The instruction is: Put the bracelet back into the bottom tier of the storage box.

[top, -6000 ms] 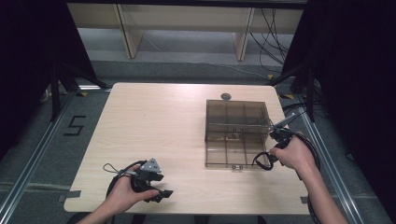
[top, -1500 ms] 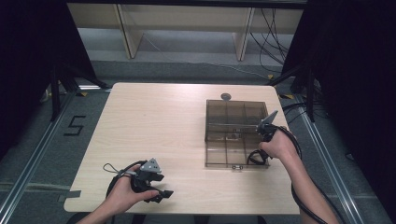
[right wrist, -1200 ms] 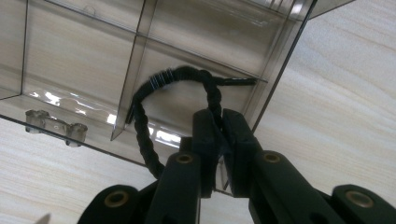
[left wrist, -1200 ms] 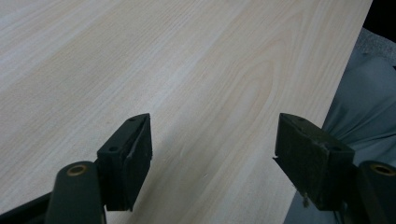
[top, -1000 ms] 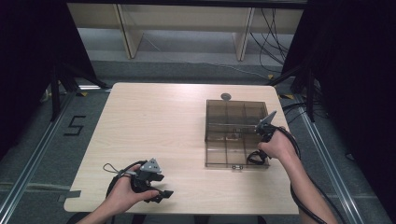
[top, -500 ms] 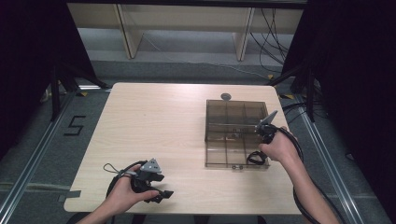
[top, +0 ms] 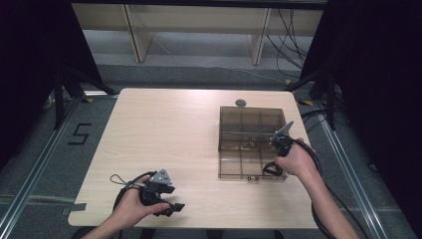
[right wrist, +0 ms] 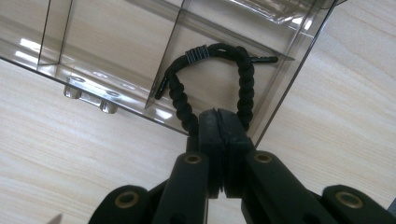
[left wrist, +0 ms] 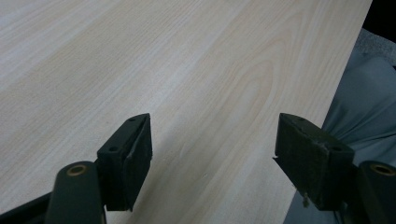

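Note:
A smoky clear compartment box [top: 252,108] lies on the right half of the table. A black braided cord loop [right wrist: 245,79] sits in its front right compartment, also seen as a dark loop [top: 269,170] by the hand. My right gripper [right wrist: 218,122] reaches into that compartment. Its jaws have just been closing and now stand shut at the bottom of the loop, with the cord running down either side of them; the pinch point itself is hidden. In the high view the right gripper [top: 276,160] hangs over the box's front right corner. My left gripper [left wrist: 212,154] rests open on bare wood near the front edge [top: 173,208].
The box wall [right wrist: 116,100] has two small latches on its front. A small round grey thing [top: 241,103] lies just behind the box. The light wooden table [top: 164,134] ends close to the left gripper, with a grey trouser leg [left wrist: 369,107] beyond its edge.
The right hand came from beside the box's right wall to its front right compartment and settled there. The left hand and its gripper stayed put.

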The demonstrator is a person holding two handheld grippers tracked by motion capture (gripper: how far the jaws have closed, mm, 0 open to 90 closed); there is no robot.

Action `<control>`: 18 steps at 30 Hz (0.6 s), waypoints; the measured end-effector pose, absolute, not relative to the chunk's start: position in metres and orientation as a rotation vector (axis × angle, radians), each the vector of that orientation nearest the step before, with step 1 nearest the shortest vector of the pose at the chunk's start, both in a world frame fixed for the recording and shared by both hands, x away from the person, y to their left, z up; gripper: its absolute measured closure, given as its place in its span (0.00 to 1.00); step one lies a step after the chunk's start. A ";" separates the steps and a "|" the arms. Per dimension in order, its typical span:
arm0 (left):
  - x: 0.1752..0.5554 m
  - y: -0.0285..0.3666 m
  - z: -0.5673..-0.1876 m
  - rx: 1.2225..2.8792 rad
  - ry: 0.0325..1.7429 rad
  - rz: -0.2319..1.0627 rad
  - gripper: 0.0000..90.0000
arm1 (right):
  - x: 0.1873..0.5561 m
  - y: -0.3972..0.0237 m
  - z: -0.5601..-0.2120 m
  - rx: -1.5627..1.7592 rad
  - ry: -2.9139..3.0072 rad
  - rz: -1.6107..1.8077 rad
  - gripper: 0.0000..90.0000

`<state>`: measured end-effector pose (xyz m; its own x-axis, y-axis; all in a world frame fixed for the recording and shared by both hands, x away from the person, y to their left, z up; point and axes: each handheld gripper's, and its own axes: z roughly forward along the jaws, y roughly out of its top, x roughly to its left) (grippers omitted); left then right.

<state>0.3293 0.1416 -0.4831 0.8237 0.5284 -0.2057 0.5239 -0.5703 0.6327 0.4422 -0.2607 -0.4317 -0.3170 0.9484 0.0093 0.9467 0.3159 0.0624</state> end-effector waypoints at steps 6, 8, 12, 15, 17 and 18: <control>0.328 0.141 -0.483 2.279 0.784 0.003 0.31 | 0.445 -0.263 -0.435 1.831 2.532 0.070 0.99; 0.329 0.142 -0.483 2.287 0.765 0.009 0.31 | 0.445 -0.263 -0.438 1.828 2.519 0.087 0.99; 0.329 0.141 -0.484 2.281 0.782 0.000 0.31 | 0.448 -0.264 -0.440 1.834 2.539 0.060 0.99; 0.329 0.142 -0.483 2.287 0.767 0.008 0.31 | 0.449 -0.266 -0.444 1.843 2.529 0.067 0.99; 0.329 0.142 -0.483 2.287 0.767 0.008 0.31 | 0.449 -0.267 -0.445 1.843 2.517 0.074 0.98; 0.329 0.142 -0.483 2.288 0.766 0.009 0.31 | 0.449 -0.267 -0.445 1.843 2.517 0.074 0.98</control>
<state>0.3293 0.1418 -0.4830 0.8240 0.5280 -0.2057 0.5233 -0.5698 0.6336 0.4490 -0.2665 -0.4447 -0.3025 0.9531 0.0110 0.9521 0.3016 0.0507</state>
